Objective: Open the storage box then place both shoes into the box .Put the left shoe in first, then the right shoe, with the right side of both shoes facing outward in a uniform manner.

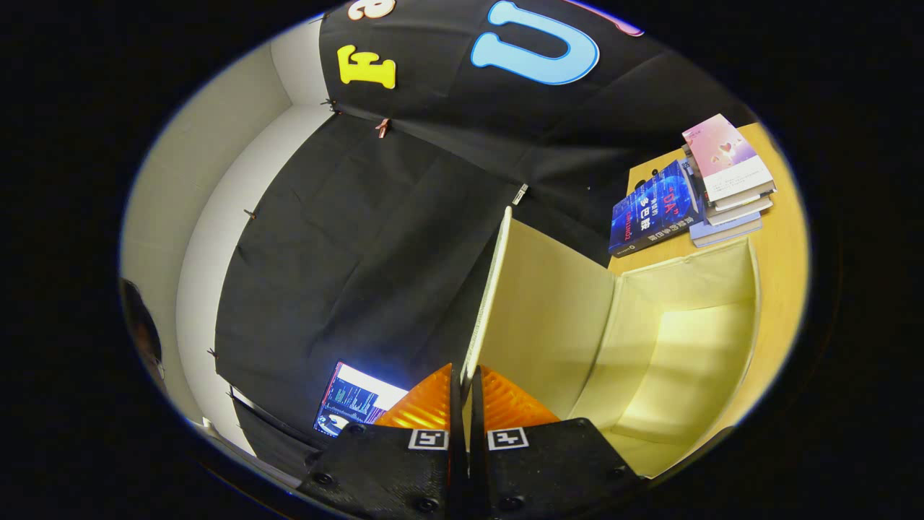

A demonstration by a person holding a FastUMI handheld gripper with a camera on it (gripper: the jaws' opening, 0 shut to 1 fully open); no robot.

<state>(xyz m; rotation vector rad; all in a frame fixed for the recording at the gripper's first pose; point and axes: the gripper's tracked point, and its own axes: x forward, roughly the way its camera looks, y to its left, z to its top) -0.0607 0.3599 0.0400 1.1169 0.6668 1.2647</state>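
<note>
Claw (465, 383) pinches raised lid (498, 267) of cream storage box (686, 339).

The gripper (462, 386) fingers pinch the raised lid (538, 318) of the open storage box (686, 347) on a table (783, 289); stacked books (693, 191) lie beyond the box, a screen (354, 401) left of the fingers.
</note>
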